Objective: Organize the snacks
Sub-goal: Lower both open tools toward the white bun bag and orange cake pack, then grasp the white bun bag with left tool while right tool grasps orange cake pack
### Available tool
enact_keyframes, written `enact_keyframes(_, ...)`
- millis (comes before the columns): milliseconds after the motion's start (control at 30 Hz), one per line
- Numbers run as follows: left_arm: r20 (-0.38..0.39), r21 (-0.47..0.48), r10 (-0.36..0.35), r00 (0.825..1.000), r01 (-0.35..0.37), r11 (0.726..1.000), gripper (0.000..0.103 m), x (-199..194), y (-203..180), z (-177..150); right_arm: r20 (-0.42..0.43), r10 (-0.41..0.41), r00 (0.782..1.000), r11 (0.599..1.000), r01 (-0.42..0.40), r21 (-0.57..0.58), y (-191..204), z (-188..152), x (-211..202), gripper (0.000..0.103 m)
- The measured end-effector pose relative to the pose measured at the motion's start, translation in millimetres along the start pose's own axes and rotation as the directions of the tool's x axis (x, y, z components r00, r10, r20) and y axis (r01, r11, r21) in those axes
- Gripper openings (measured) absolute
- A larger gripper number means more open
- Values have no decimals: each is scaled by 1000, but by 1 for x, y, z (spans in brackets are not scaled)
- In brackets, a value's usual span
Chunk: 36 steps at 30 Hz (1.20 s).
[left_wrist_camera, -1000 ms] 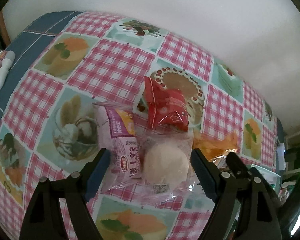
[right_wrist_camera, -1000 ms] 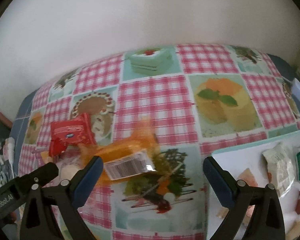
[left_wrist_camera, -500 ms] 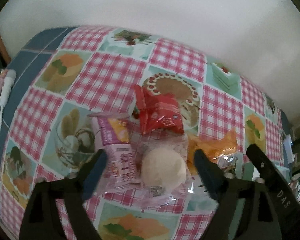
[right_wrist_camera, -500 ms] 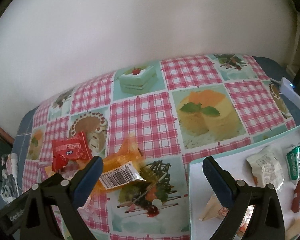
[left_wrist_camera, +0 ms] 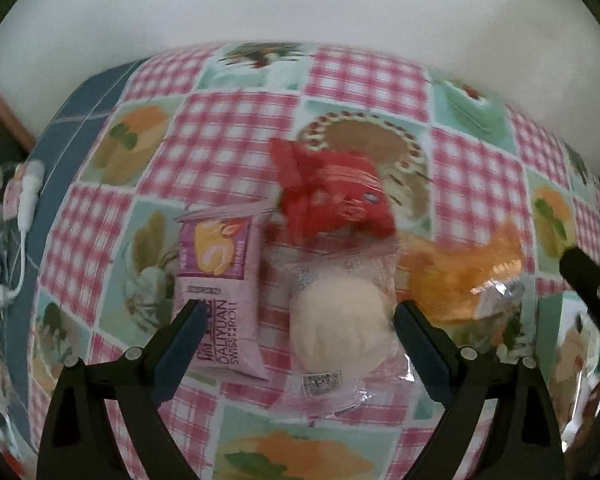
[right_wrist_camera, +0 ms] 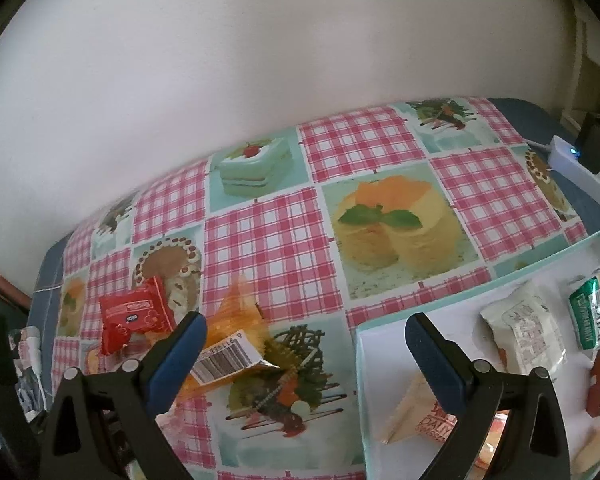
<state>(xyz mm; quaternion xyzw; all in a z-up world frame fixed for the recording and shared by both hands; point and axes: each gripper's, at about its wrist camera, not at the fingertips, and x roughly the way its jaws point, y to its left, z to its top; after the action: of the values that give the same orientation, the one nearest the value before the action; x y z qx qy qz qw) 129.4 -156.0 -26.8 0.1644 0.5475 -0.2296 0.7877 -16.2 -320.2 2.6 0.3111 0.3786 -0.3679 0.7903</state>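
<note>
Two spread hand-held grippers hovered over wrapped snacks on a checked, cake-printed surface (left_wrist_camera: 236,140).

Nearest the left hand-held gripper (left_wrist_camera: 296,330), jaws wide and holding nothing, lay a pale round bun in a clear crinkled wrapper (left_wrist_camera: 340,328), with a pink Swiss roll packet (left_wrist_camera: 220,292) just beside it, long axis running away from the camera, printed end far. Beyond sat a crumpled red packet (left_wrist_camera: 332,200), blurred. An orange glossy packet (right_wrist_camera: 232,340), barcode end nearest, lay partly behind the right hand-held gripper (right_wrist_camera: 306,344), also spread and empty. A white tray (right_wrist_camera: 440,312) of small packets was cut off at right.
</note>
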Motion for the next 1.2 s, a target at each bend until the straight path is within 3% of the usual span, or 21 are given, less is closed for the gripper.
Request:
enact_keyframes(467,-28,-194,12,1000,-17,981,95,7,76,2,-68,14,998,983,-26,-183,55,-25,22,101)
enact_keyframes(667,-34,-209,-6,999,-1,978,95,8,90,-1,-111,-7,994,973,-19,-230,71,-36,42,101)
enact_keyframes(1200,-41,-205,-4,999,-4,979,95,8,84,1,-113,-28,993,946,-10,-325,95,-46,57,103)
